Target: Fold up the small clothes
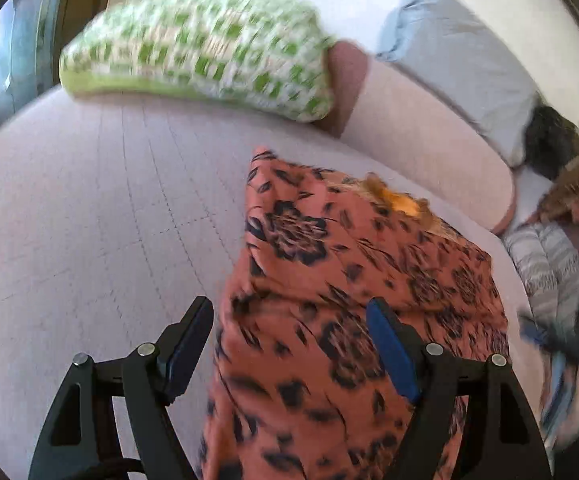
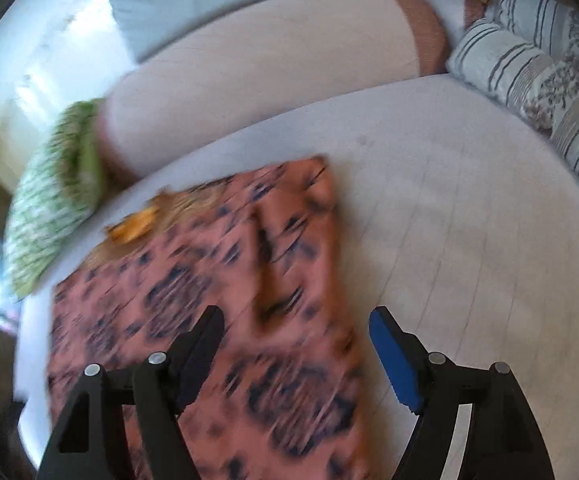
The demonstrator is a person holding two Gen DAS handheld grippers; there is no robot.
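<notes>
An orange-pink garment with a dark floral print (image 1: 341, 300) lies partly folded on the pale bed sheet (image 1: 89, 216). It also shows in the right wrist view (image 2: 217, 280), blurred. An orange label or lining (image 1: 401, 200) shows at its far edge. My left gripper (image 1: 291, 344) is open above the garment's near left edge, with the cloth between and under the jaws. My right gripper (image 2: 297, 348) is open above the garment's near right edge. Neither holds the cloth.
A green-and-white checked pillow (image 1: 205, 48) lies at the head of the bed, beside a long pink bolster (image 2: 273, 68) and a pale blue pillow (image 1: 461, 52). Striped bedding (image 2: 529, 68) is bunched to the right. The sheet (image 2: 469, 208) stretches right of the garment.
</notes>
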